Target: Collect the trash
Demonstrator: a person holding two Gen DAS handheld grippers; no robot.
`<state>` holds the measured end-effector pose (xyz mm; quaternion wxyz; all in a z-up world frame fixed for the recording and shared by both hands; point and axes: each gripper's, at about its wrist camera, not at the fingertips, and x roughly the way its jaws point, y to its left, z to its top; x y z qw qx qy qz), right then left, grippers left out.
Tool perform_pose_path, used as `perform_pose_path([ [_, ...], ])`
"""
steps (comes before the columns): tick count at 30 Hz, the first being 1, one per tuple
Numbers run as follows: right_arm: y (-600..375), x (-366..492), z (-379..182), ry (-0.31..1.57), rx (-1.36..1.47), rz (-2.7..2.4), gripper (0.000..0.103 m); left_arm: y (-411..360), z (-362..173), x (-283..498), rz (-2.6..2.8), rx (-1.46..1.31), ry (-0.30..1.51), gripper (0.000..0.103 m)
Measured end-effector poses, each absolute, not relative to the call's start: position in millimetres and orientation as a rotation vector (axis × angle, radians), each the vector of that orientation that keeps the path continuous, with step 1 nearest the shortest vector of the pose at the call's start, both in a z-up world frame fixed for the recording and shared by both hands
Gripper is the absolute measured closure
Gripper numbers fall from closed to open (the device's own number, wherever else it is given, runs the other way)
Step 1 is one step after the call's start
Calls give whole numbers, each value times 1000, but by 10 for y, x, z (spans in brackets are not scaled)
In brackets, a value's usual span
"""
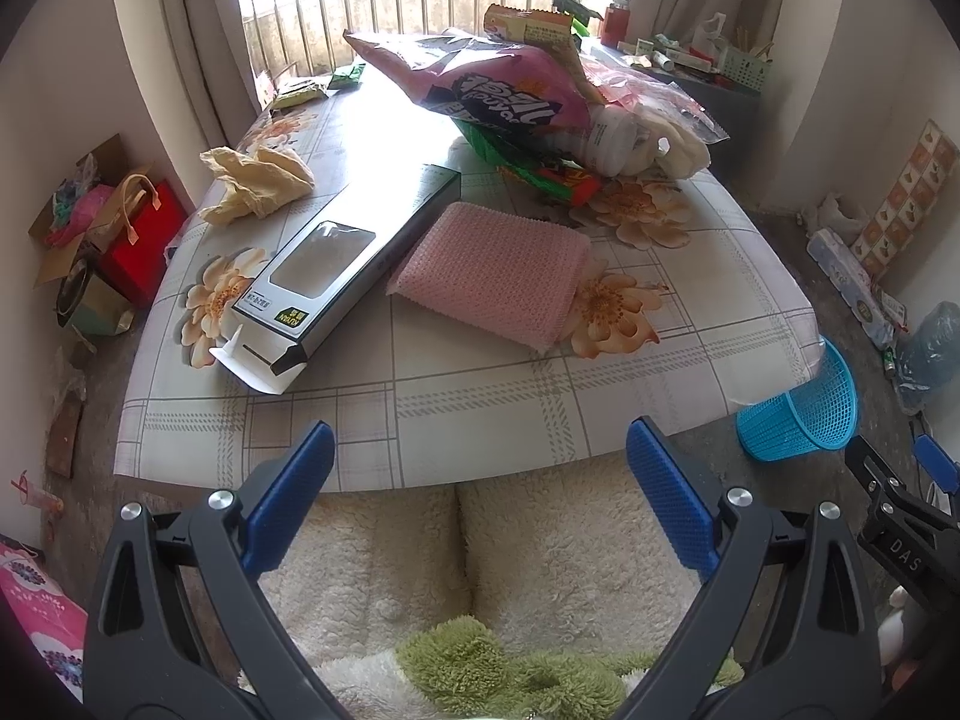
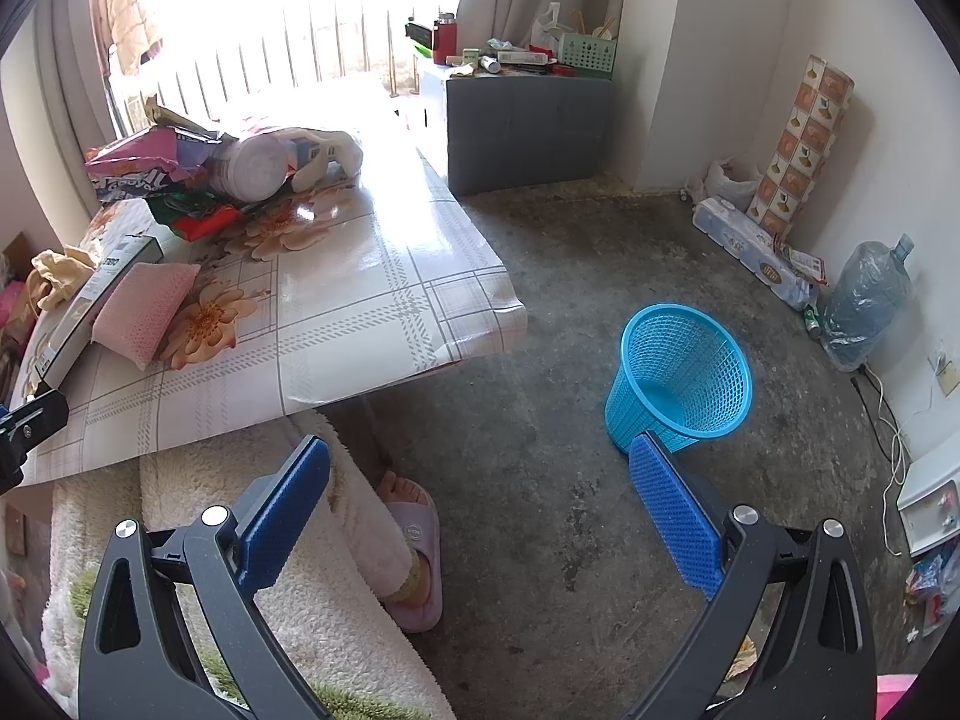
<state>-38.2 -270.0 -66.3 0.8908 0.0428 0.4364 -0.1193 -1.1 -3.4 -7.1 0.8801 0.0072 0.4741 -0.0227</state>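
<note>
A table with a flowered plaid cover serves as the landmark. A folded pink cloth lies on it near the front edge. Beyond its far right corner stands a grey cabinet carrying a red flask and a green basket. Left of the table, on the floor, sits a red gift bag. Against the wall to its right rests a large water bottle.

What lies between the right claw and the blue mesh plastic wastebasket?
Only bare grey concrete floor, as the right wrist view shows; the open right claw hangs just short of the blue mesh plastic wastebasket, which stands empty.
</note>
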Motion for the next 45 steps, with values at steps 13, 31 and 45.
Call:
perform_pose_path([
  [13, -2736, -413, -677, 905, 98, -253, 6, -81, -79, -33, -57, 26, 989, 9],
  [31, -2753, -411, -684, 907, 103, -254, 6, -113, -83, -37, -57, 32, 989, 9],
  [45, -2789, -367, -714, 917, 116, -268, 6, -131, -148, -18, -76, 45, 1012, 9],
])
